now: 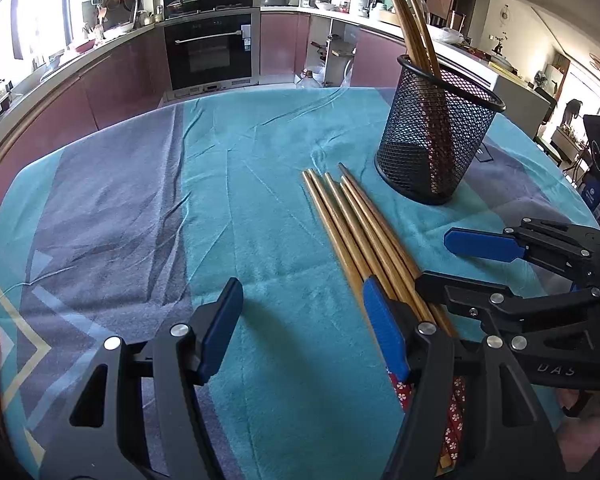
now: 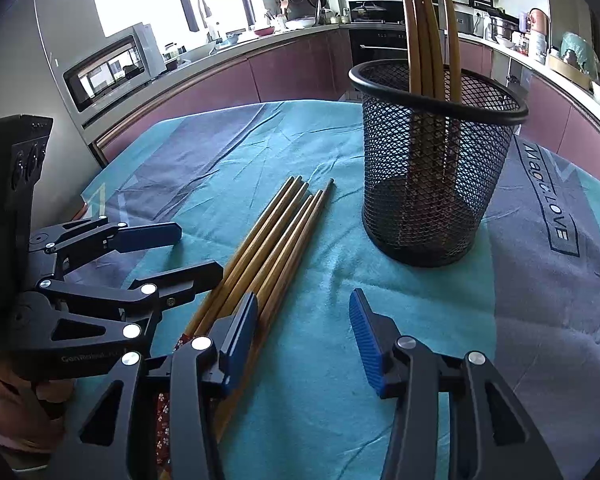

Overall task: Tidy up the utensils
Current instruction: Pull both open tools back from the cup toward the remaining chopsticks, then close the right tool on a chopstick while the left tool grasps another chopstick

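Several wooden chopsticks lie side by side on the teal cloth, tips toward a black mesh cup; they also show in the right wrist view. The cup stands upright and holds several more chopsticks. My left gripper is open and empty, its right finger resting by the chopsticks' handle ends. My right gripper is open and empty, its left finger over the same ends. Each gripper shows in the other's view, the right one and the left one.
The teal and grey cloth covers the table, with wrinkles. Kitchen counters with an oven run behind the table's far edge. A microwave stands at the left in the right wrist view.
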### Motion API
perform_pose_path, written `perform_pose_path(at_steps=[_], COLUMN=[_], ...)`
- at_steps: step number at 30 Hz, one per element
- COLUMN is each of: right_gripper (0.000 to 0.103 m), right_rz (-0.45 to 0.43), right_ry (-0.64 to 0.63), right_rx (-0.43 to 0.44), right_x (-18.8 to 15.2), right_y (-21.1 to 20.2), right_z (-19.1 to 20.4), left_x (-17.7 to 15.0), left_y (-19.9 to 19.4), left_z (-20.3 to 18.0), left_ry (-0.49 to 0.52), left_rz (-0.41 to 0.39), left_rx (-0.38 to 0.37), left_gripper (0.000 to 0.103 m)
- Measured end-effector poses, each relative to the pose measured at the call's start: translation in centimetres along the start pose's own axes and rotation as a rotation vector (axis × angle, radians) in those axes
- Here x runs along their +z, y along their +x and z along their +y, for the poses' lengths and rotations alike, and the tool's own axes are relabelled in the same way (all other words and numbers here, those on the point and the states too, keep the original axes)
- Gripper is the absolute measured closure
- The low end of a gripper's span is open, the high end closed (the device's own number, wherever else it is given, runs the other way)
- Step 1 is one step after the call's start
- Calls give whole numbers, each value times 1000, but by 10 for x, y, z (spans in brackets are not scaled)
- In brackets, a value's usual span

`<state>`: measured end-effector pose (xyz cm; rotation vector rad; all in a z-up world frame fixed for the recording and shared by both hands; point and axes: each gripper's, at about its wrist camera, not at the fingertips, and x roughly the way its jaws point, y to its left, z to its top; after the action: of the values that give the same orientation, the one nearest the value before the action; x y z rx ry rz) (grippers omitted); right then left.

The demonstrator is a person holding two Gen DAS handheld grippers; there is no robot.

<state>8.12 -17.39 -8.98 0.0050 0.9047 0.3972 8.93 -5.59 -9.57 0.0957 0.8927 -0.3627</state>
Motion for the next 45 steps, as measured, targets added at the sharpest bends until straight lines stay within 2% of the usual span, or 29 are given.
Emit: perform_pose_path(at_steps=[19, 22, 25, 28, 36, 40, 45], right_gripper=[59, 64, 65, 65, 68, 70, 78], right_rz=[4, 9, 10, 9, 17, 23, 20], right_ry=[-16, -21, -29, -23, -34, -66, -54], right_rx=[-21, -19, -31, -25, -23, -50, -59], right_x=[0, 2, 3, 3, 4, 5, 8], right_y=[-1, 0, 1, 1, 0, 4, 6], right_z=[0, 2, 4, 3, 4, 9, 7], left_x=[-1, 0, 0, -1, -1, 0, 0], left_y=[3, 5, 6, 7, 6, 6, 6], left_z=[-1, -2, -1, -3, 2, 3, 5], left_ry=[11, 13, 15, 36, 29, 27, 24], left_rz=[3, 1, 6, 12, 12, 12, 11], left_rx=[2, -6, 0, 26, 19, 15, 15], left_gripper=[40, 42, 42, 49, 53, 55, 58])
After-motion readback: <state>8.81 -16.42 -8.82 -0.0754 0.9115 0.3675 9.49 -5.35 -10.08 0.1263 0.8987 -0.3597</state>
